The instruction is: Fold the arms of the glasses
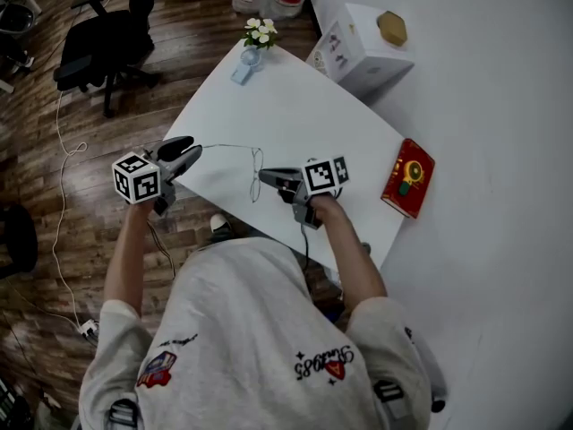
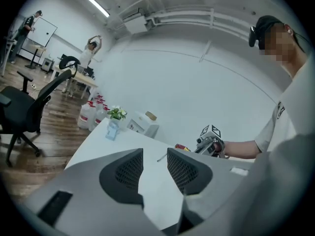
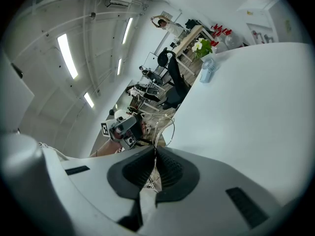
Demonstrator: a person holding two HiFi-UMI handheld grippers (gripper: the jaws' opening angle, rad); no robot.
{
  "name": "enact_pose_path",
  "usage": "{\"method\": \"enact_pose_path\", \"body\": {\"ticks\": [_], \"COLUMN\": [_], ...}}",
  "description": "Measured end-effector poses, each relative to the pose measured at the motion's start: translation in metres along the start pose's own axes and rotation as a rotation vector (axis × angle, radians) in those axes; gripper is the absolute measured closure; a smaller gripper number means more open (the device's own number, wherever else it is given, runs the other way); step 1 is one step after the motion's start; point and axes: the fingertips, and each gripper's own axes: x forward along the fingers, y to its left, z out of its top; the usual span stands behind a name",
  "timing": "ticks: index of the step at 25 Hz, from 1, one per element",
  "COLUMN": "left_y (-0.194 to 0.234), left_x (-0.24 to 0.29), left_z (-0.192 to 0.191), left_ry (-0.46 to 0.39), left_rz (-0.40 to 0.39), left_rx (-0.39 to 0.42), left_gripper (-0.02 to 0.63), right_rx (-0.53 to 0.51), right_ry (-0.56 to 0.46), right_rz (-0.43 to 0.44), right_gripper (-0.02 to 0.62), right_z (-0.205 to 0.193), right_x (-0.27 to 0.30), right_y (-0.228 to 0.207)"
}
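Pinching the thin wire-framed glasses (image 1: 255, 170) at their front, the right gripper (image 1: 264, 177) is holding them with its jaws closed tight, just inside the near edge of the white rectangular table (image 1: 304, 115). One slim arm is stretching leftward toward the table's left edge. The left gripper (image 1: 191, 155) is hovering there with jaws partly apart and nothing between them. Bare tabletop is lying open beyond the glasses. A small vase of white flowers (image 1: 255, 41) is sitting at the far corner, and a flat red box (image 1: 408, 177) is lying by the right edge.

White table (image 1: 295, 115), red book (image 1: 408, 178), dark-grey tongs on left gripper (image 2: 155, 162)
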Motion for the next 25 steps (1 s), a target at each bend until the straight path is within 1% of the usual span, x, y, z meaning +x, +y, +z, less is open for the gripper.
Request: {"method": "enact_pose_path", "body": {"ticks": [4, 7, 9, 13, 16, 21, 25], "left_y": [-0.014, -0.021, -0.025, -0.029, -0.034, -0.045, -0.055], "left_x": [0.012, 0.016, 0.02, 0.024, 0.025, 0.029, 0.033], "left_z": [-0.009, -0.016, -0.017, -0.016, -0.017, -0.023, -0.03], "left_ry": [0.035, 0.067, 0.074, 0.064, 0.065, 0.078, 0.076], "left_rz": [-0.042, -0.031, -0.017, -0.022, -0.025, -0.023, -0.01], "left_rx": [0.043, 0.112, 0.155, 0.175, 0.189, 0.247, 0.3], "left_gripper": [0.471, 0.472, 0.474, 0.485, 0.502, 0.529, 0.575], "right_rx": [-0.001, 0.0, 0.002, 0.007, 0.018, 0.037, 0.047], "right_ry": [-0.011, -0.013, -0.013, -0.021, -0.036, -0.063, -0.088], "right_rz": [-0.003, -0.003, -0.004, -0.006, -0.01, -0.019, -0.021], "right_gripper": [0.58, 0.58, 0.58, 0.58, 0.58, 0.58, 0.58], "right_z": [-0.001, -0.004, -0.005, -0.004, -0.004, 0.0, 0.004], "right_x": [-0.005, -0.006, -0.008, -0.011, -0.014, -0.018, -0.017], "right_y": [-0.001, 0.0, -0.002, -0.004, -0.007, -0.011, -0.013]}}
